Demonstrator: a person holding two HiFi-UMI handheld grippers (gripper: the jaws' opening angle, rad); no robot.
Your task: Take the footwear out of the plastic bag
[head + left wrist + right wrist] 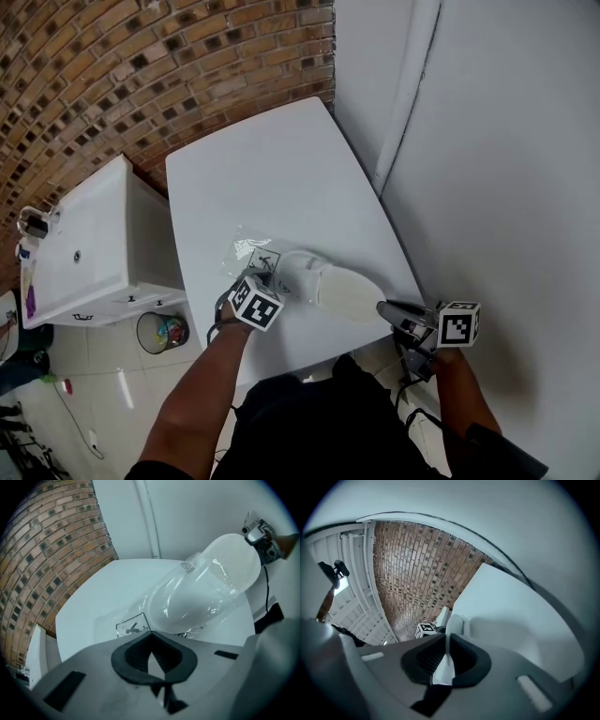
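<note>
A white slipper [342,291] lies on the white table [272,178], partly inside a clear plastic bag [253,251] that has a printed warning square. My left gripper [266,278] is shut on the bag's flat near end [133,627], with the jaws [149,632] closed tight on the film. My right gripper [384,308] is shut on the slipper's bare sole end, which sticks out of the bag [234,555]. In the right gripper view a thin white edge of the slipper [454,620] sits between the closed pads [448,639].
A white wall [487,141] runs close along the table's right side. Left of the table stand a white cabinet [84,244] and a small bin [161,330] on the floor. A brick wall [141,66] lies beyond.
</note>
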